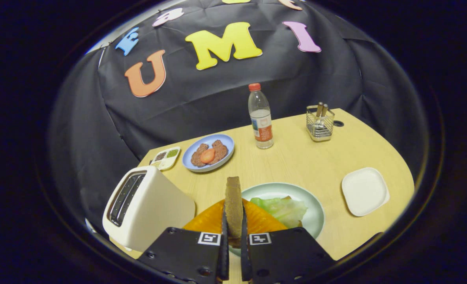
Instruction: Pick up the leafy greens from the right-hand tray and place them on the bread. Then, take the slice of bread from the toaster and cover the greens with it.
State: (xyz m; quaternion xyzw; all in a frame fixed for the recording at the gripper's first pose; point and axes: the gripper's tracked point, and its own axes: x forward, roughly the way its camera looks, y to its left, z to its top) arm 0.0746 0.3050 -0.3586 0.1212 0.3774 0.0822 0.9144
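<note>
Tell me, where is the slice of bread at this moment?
In the gripper view the slice of bread stands on edge, pinched between the fingers of the gripper. It is held beside the toaster and above the green plate with the leafy greens.

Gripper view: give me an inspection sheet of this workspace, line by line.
Surface: light wooden table, with a small dark hole near the cutlery holder.
Job's things: bread slice held edge-on between the fingers; leafy greens on the pale green plate just ahead; white toaster beside the fingers; an orange-yellow piece behind the slice, unclear what; white square tray bare.
Clutter: blue plate with brown food and a red slice; small compartment dish; water bottle; wire cutlery holder.
Grippers: gripper shut on the bread slice.
Cables: nothing seen.
Surroundings: black cloth wall.
</note>
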